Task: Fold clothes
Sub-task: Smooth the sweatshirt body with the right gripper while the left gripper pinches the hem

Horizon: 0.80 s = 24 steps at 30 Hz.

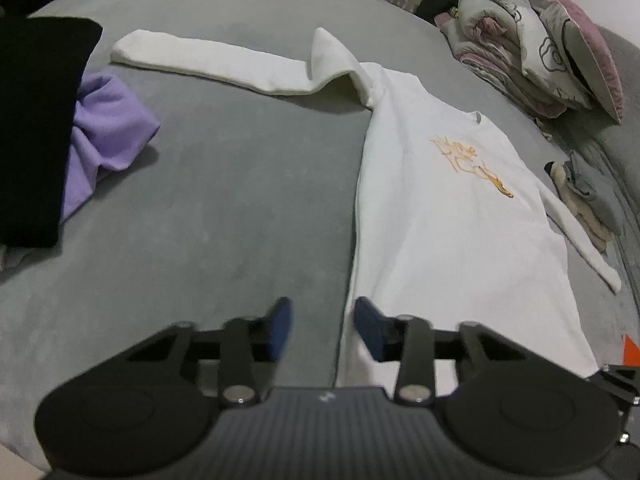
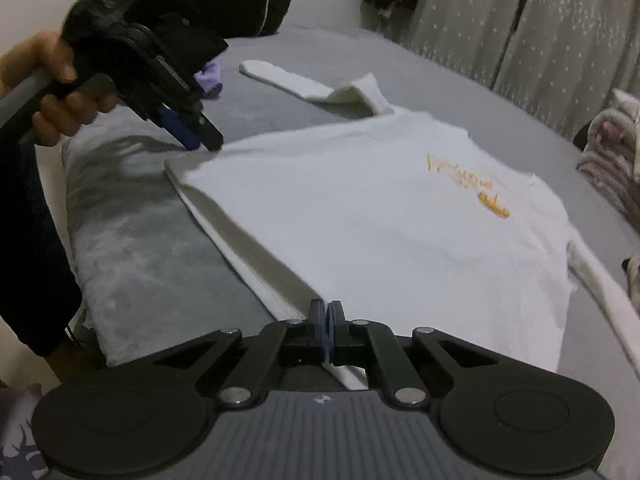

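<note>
You are at the start of the fold, at the stage of taking hold of the bottom edge. The white long-sleeved sweatshirt with the orange chest print (image 1: 460, 240) lies front-up and fairly flat on the grey plush bed cover (image 1: 220, 200). One long sleeve (image 1: 200, 60) stretches out across the cover, well away from the body.

Your left gripper (image 1: 323, 320) stands released: its blue pads (image 1: 280, 328) are apart. They straddle the sweatshirt's side edge by the near corner but do not press on it.

Your right gripper (image 2: 328, 312) is clenched, pads together, right at the ribbed hem band (image 2: 240, 248). Whether any cloth is caught between the pads you cannot tell from here, since the gripper body hides the band beneath it.

The next move likely calls for a sure pinch at both ends of the hem. Settle the left pads over the corner so that they take both layers, and check that the right has really caught cloth. Then lift evenly, or the body may skew. The outstretched sleeve probably needs to come in over the chest first.
</note>
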### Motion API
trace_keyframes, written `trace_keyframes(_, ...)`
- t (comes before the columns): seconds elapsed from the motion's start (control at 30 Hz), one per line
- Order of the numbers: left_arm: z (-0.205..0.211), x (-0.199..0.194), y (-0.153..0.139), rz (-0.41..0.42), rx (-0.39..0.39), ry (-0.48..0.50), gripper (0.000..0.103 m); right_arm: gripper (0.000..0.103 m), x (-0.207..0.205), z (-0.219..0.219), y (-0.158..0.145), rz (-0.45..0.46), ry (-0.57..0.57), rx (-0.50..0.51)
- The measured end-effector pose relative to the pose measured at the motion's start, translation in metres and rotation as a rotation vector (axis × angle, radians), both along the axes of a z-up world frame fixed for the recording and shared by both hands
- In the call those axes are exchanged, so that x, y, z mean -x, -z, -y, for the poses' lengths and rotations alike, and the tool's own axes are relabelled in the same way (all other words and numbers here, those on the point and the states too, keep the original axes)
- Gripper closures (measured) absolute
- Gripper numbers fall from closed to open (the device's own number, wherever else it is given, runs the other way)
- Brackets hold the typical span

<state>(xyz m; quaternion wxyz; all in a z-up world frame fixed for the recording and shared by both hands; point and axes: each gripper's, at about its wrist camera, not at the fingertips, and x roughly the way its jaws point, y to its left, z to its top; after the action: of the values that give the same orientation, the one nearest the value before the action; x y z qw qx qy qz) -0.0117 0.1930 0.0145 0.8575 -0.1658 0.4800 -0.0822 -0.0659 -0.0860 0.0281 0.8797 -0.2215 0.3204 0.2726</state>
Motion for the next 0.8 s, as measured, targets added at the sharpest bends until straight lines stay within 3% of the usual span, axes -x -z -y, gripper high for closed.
trace_keyframes(0.13,0.001,0.0,0.0,-0.018,-0.023,0.005,0.095,0.1,0.013,0.007,-0.004,0.016,-0.026,0.028)
trace_keyframes(0.23,0.001,0.0,0.0,-0.019,0.005,0.022,0.093,0.1,0.011,0.001,0.014,0.01,-0.019,0.112)
trace_keyframes(0.4,0.002,0.001,0.0,-0.016,0.02,0.029,0.07,0.1,0.01,0.006,0.011,-0.02,-0.014,0.056)
trace_keyframes(0.47,0.0,0.003,0.001,-0.017,0.037,0.025,0.061,0.09,0.014,0.012,0.006,-0.003,0.007,0.042)
trace_keyframes(0.57,0.0,0.007,0.0,-0.014,0.042,0.021,0.058,0.086,0.019,0.019,0.0,0.026,0.034,0.026)
trace_keyframes(0.7,0.004,0.009,-0.003,-0.006,0.045,0.019,0.052,0.075,0.024,0.009,0.004,0.087,-0.004,0.079)
trace_keyframes(0.8,0.003,0.009,-0.004,-0.002,0.068,0.011,0.051,0.075,0.023,-0.008,0.013,0.095,-0.04,0.1)
